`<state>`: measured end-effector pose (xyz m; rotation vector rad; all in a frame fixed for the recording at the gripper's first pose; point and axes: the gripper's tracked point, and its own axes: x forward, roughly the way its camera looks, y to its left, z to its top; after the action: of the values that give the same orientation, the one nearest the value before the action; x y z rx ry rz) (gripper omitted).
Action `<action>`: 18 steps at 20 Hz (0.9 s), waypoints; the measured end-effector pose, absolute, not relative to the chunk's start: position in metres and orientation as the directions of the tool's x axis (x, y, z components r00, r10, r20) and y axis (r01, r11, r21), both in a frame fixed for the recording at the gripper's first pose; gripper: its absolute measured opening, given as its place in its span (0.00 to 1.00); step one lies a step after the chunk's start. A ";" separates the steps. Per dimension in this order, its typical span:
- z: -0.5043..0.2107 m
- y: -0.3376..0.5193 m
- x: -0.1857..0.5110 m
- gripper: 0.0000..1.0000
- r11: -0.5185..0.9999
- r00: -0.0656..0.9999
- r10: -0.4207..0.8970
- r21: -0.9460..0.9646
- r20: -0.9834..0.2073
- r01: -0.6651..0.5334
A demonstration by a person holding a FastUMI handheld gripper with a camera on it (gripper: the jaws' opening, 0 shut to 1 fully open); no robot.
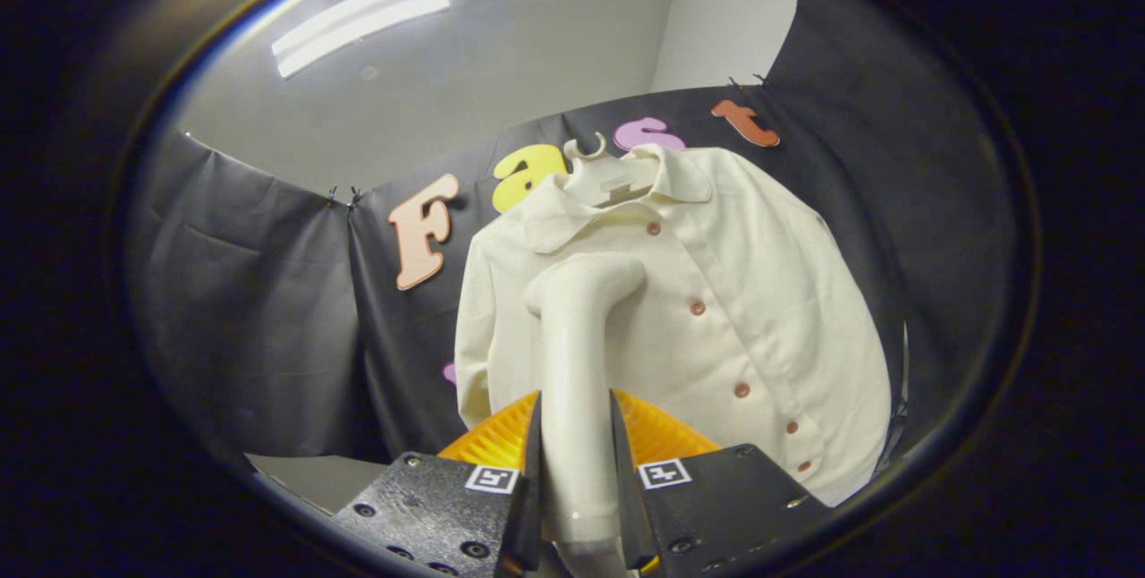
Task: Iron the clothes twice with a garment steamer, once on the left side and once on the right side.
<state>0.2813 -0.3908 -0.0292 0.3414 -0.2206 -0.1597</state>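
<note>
A cream button-up shirt (pixel 742 292) hangs on a white hanger (pixel 601 171) against the booth's black cloth wall, tilted in the view. My gripper (pixel 577 462) is shut on the handle of a cream garment steamer (pixel 580 354), both fingers pressing its sides. The steamer rises between the fingers and its head (pixel 586 278) bends toward the shirt's chest, just left of the row of reddish buttons (pixel 697 308) and below the collar. Whether the head touches the fabric cannot be told.
The black cloth wall (pixel 259 310) wraps around behind the shirt. A pale ceiling with a strip light (pixel 362 19) is above. A bit of pale tabletop (pixel 304 475) lies low beside the fingers.
</note>
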 end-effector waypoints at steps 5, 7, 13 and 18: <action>-0.058 -0.389 0.278 0.34 0.931 0.971 -0.182 0.345 0.152 0.121; -0.071 -0.389 0.274 0.34 0.924 0.975 -0.176 0.363 0.134 0.117; -0.107 -0.385 0.265 0.34 0.908 0.981 -0.170 0.402 0.097 0.117; -0.151 -0.379 0.256 0.34 0.897 0.987 -0.154 0.425 0.042 0.122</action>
<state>0.2564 -0.3785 -0.1511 0.4348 -0.0750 -0.1430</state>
